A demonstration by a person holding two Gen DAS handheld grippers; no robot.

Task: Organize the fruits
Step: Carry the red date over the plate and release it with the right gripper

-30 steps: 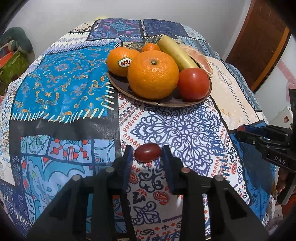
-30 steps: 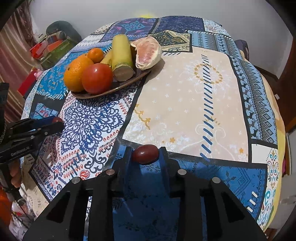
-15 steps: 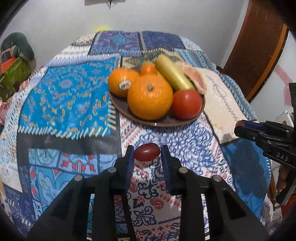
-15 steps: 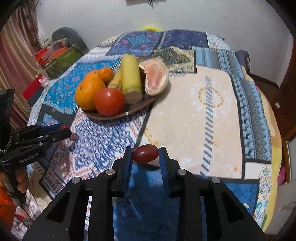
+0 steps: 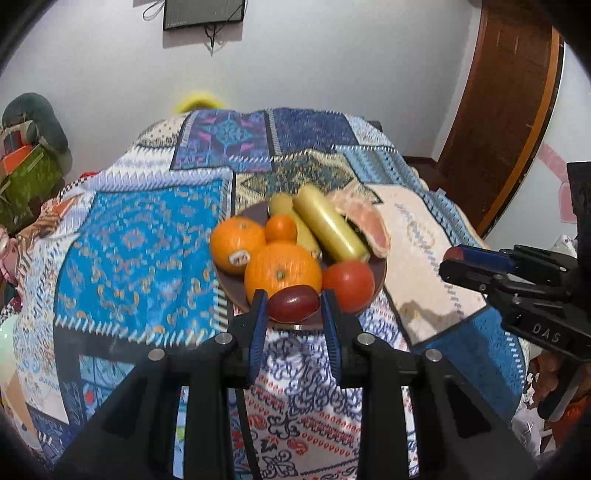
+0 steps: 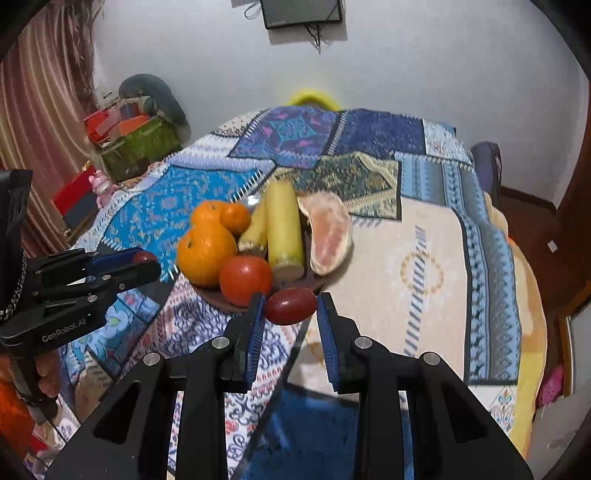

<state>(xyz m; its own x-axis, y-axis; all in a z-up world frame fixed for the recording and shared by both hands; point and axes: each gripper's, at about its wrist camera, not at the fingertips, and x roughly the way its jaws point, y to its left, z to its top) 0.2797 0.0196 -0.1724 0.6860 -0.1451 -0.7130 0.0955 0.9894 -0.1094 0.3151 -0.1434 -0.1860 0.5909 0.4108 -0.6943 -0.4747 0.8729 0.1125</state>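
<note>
While each hand-held gripper pinches 1 smooth, oval, probably waxy red fruit.

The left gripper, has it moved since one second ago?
Yes. The left gripper, shut on a small red fruit, has risen and advanced toward the plate; its tips now overlap the plate's near rim.

white wall, wall-mounted screen, brown door, striped curtain.

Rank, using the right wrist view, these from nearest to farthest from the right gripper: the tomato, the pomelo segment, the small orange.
1. tomato, just ahead-left of the right gripper, plate's near edge.
2. pomelo segment, ahead-right, mid-plate.
3. small orange, far left of plate.
</note>
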